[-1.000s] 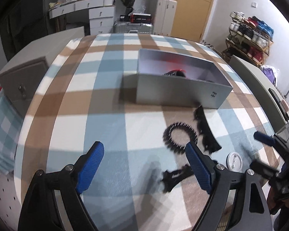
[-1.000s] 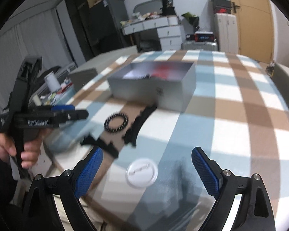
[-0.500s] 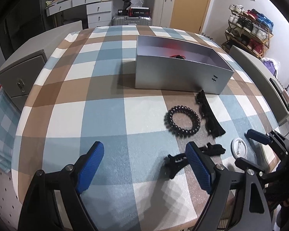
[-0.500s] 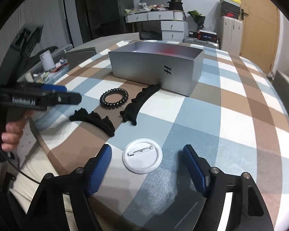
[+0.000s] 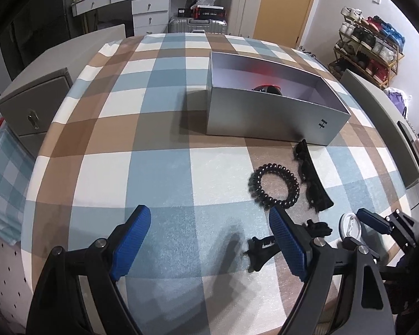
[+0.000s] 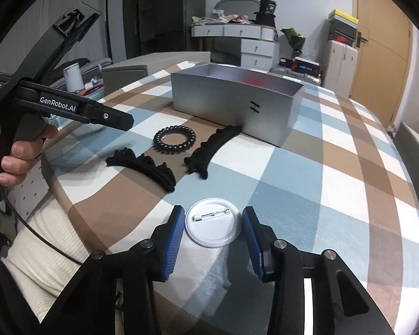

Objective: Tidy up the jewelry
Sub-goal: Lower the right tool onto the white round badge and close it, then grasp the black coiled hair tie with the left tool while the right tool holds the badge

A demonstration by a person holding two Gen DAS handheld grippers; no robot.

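bracketing the white pin badge [image 6: 212, 225], right claw [image 6: 212, 240] seemingly not touching.

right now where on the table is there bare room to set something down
Bare cloth left of the box and hair tie, ahead of the left tongs. Crowded on the right: hair tie, two clips, badge between the right tongs.

Blue, brown and white checked tablecloth [image 5: 159, 167]; silver-grey box [image 5: 265, 120]; black spiral hair tie [image 6: 174, 139]; white pin badge [image 6: 212, 226]; blue gripper pads [image 6: 172, 241]
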